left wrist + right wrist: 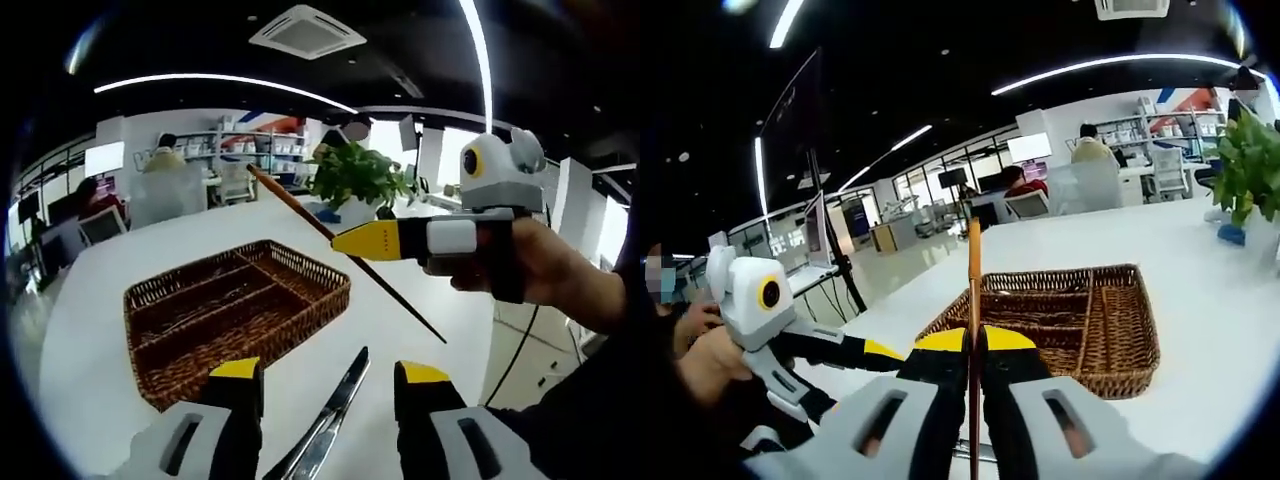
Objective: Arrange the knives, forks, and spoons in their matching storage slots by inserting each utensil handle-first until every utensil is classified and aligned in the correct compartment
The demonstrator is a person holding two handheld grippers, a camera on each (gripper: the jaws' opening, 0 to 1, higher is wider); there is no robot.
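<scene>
Right tool clamped on chopstick, above counter near basket. Left tool open, empty, knife lying between its jaws.

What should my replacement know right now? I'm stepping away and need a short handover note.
Right gripper: shut on a brown chopstick, held in the air above the white table.
Left gripper: open, a knife lying on the table between its jaws.
Wicker basket: on the table, compartments look empty.
Done: nothing slotted yet.
Left: place the chopstick, pick up the knife, sort everything.
</scene>
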